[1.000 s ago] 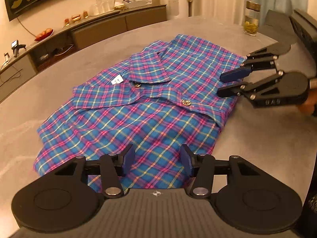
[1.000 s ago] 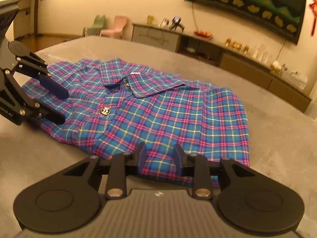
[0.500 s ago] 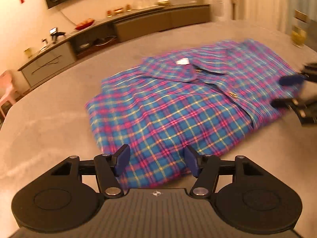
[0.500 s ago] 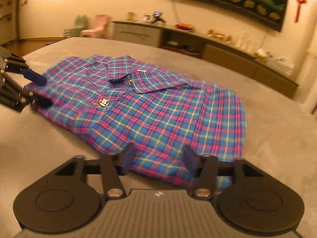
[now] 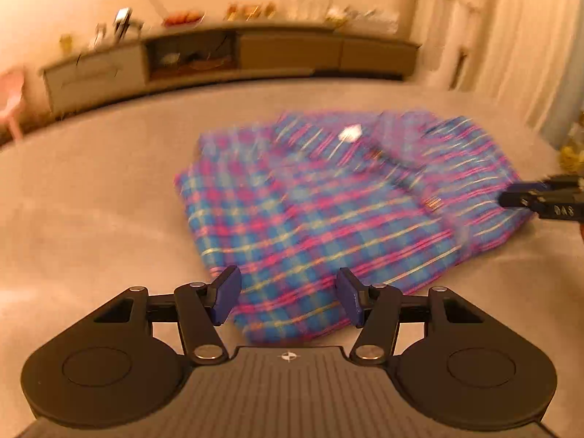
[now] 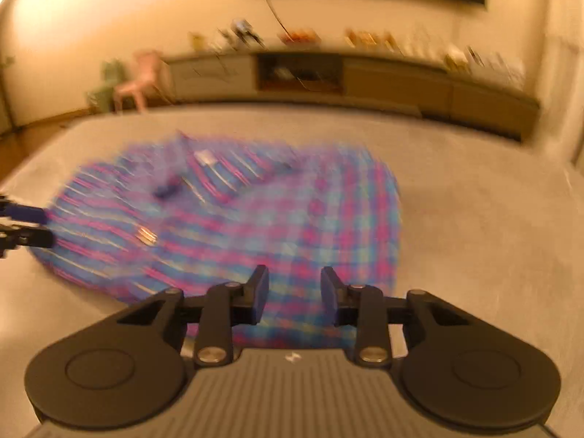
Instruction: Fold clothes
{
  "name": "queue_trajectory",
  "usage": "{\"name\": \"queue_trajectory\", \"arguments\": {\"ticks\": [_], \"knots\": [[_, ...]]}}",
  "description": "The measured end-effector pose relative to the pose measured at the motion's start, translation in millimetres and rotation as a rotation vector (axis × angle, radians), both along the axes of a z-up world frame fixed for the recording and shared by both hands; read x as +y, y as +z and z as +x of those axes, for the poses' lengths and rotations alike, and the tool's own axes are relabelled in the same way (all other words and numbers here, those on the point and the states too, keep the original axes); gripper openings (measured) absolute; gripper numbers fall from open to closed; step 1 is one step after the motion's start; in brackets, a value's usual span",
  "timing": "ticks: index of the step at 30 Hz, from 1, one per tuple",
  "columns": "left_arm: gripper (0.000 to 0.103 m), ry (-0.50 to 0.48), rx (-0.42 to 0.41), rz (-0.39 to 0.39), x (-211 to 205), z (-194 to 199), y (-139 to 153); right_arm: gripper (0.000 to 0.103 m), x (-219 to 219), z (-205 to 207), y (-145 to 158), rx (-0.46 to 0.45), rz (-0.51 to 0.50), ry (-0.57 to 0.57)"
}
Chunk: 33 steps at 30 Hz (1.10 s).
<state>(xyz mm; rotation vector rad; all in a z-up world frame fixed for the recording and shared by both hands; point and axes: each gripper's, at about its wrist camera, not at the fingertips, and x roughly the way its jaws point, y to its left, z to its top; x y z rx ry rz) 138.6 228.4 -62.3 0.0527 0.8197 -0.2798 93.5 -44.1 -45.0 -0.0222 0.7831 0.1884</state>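
One plaid shirt [image 5: 328,211] lies folded on the big grey table [image 5: 91,189]. It is blue with pink and yellow lines. Its collar points to the far side, and one small white tag [image 5: 350,133] shows inside the collar. Both pictures are blurry.

The left gripper [image 5: 288,294] hangs over the near edge of the shirt. Its two blue fingers stand far apart, and they have just been opening a little more. The shirt's edge shows in the gap between them, but the fingers do not squeeze it. I cannot tell if they touch the cloth at all.

The right gripper [image 6: 294,297] is over the other near edge of the shirt [image 6: 233,219]. Its two fingers have a smaller gap, and they have just been closing. Plaid cloth shows between them here too, but the pads do not press on it. It holds nothing.

Each camera also sees the other gripper. From the left camera, the right gripper pokes in at the right side, at the shirt's edge. From the right camera, the left gripper's two fingers [image 6: 27,213] poke in at the left side, at the shirt's edge.

So there is one shirt, one table and two grippers.
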Motion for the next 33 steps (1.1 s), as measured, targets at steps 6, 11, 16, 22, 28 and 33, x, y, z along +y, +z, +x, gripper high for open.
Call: {"name": "queue_trajectory", "arguments": {"ticks": [6,11,16,22,28,33], "knots": [[0.066,0.034,-0.006,0.0,-5.9,4.6,6.1,0.035,-16.0,-13.7,6.3,-0.029,0.033,-0.075],[0.074,0.042,-0.017,-0.002,-19.0,-5.0,17.0,0.053,-10.0,-45.2,25.4,-0.053,0.038,-0.113],[0.088,0.035,-0.049,-0.014,-40.0,-26.0,32.6,0.06,-4.1,-65.9,35.2,-0.063,0.014,-0.128],[0.102,0.06,-0.112,-0.008,-62.4,-58.2,55.9,0.072,1.7,-95.6,47.5,-0.082,0.06,-0.166],[0.102,0.091,-0.129,0.033,-79.8,-81.7,62.9,0.08,18.6,-112.9,43.1,-0.08,0.052,-0.159],[0.102,0.071,-0.123,0.079,-94.7,-96.0,56.7,0.087,28.3,-108.8,34.3,-0.074,0.002,-0.171]]}}
